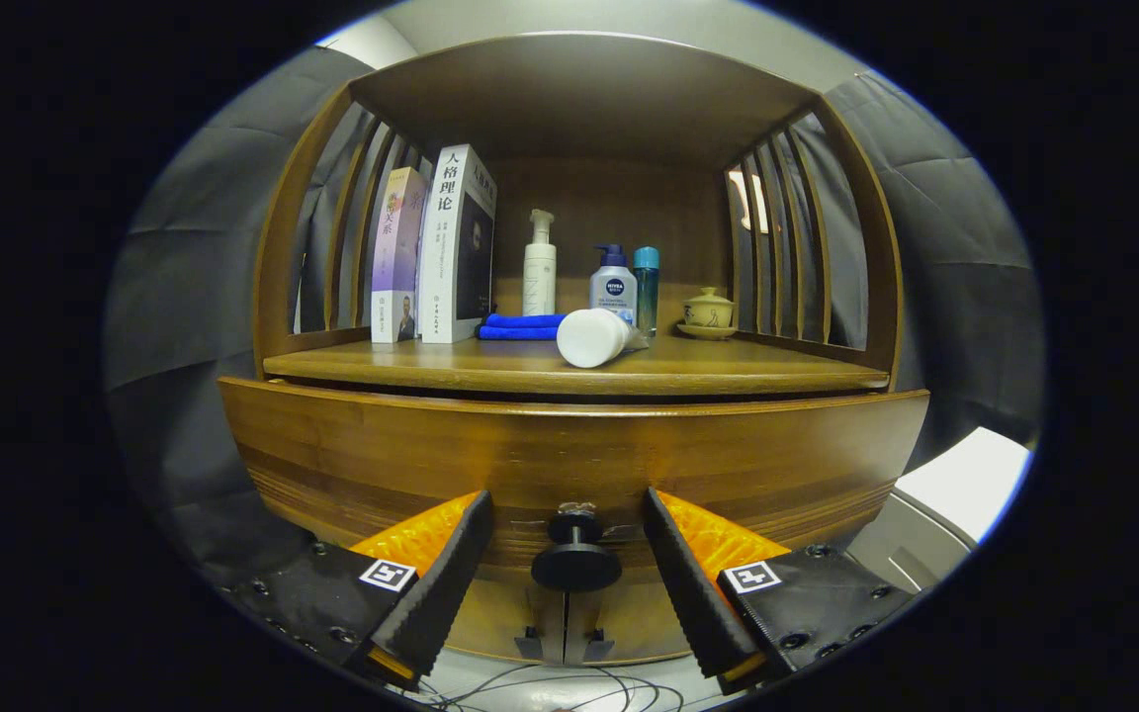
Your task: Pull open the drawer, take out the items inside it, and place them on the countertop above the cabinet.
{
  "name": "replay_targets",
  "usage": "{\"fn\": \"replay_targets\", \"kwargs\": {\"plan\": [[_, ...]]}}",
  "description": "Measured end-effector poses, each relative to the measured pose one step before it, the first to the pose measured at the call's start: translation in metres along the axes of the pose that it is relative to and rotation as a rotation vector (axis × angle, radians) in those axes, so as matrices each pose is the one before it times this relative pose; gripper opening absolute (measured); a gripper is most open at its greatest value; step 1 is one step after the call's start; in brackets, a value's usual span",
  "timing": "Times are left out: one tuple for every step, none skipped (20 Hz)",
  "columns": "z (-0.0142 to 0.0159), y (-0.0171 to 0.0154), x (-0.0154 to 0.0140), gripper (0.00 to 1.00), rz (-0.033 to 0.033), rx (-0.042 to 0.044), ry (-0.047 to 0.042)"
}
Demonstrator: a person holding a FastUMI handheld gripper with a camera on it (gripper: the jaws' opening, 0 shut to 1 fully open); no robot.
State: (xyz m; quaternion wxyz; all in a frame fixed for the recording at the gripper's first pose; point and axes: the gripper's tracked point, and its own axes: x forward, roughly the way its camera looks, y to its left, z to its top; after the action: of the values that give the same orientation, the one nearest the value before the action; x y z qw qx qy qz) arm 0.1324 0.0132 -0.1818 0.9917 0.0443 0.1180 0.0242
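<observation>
The gripper (pixel 569 519) faces the curved brown wooden drawer front (pixel 569 455) of a brown wooden cabinet (pixel 278 247). Its two fingers stand spread apart, one on each side of the small round black drawer knob (pixel 575 554), and neither finger touches it. The knob sits low on the middle of the drawer front, in the gap between the fingertips. The drawer looks slightly out from the cabinet, its top edge just nearer than the shelf above, and what lies inside it is hidden.

Above the drawer is the wooden countertop (pixel 728 374), a shelf with slatted sides. On its far left stand two upright books (pixel 431 252), a pale purple one and a white and black one. Just right of them lies a folded blue cloth (pixel 520 326). Behind the cloth stands a tall white pump bottle (pixel 539 267). Near the front edge, in the middle, a white round-capped tube (pixel 594 336) lies on its side. Behind it stand a white pump bottle with a dark blue top (pixel 613 282) and a slim teal bottle (pixel 646 287). Further right sits a small yellowish lidded ceramic cup on a saucer (pixel 707 311).

Thin dark cables (pixel 530 690) lie on the pale floor below the drawer.
</observation>
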Motion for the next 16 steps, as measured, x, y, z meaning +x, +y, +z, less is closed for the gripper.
{"fn": "replay_targets", "kwargs": {"plan": [[0.00101, -0.00018, 0.00351, 0.97, 0.00096, 0.00052, 0.00284], [0.00047, 0.00022, 0.00416, 0.97, 0.00072, 0.00090, 0.00166], [0.00092, -0.00038, 0.00441, 0.97, 0.00083, 0.00033, 0.00104], [0.00072, -0.00008, 0.00362, 0.97, 0.00080, -0.00135, 0.00086], [0.00096, 0.00012, 0.00362, 0.98, 0.00156, -0.00240, 0.00006], [0.00100, -0.00045, 0.00314, 0.98, 0.00176, 0.00231, -0.00043], [0.00105, -0.00009, 0.00411, 0.97, 0.00140, 0.00301, 0.00007], [-0.00007, -0.00123, 0.00077, 0.97, -0.00379, -0.00128, -0.00026], [0.00004, -0.00227, 0.00385, 0.98, -0.00779, 0.00281, 0.00125], [0.00143, 0.00125, 0.00072, 0.98, 0.00091, 0.00569, -0.01439], [-0.00180, 0.00019, 0.00061, 0.98, 0.00031, 0.00347, 0.00153], [0.00009, -0.00083, -0.00065, 0.97, -0.00203, -0.00151, -0.00654], [-0.00036, 0.00005, 0.00007, 0.97, -0.00284, -0.00087, 0.00393], [-0.00238, -0.00066, -0.00071, 0.97, -0.00245, -0.00559, 0.01182], [0.00042, -0.00050, -0.00311, 0.97, -0.00138, -0.00477, 0.00289], [0.00266, -0.00031, -0.00305, 0.98, -0.00344, -0.00301, -0.00559]]}}
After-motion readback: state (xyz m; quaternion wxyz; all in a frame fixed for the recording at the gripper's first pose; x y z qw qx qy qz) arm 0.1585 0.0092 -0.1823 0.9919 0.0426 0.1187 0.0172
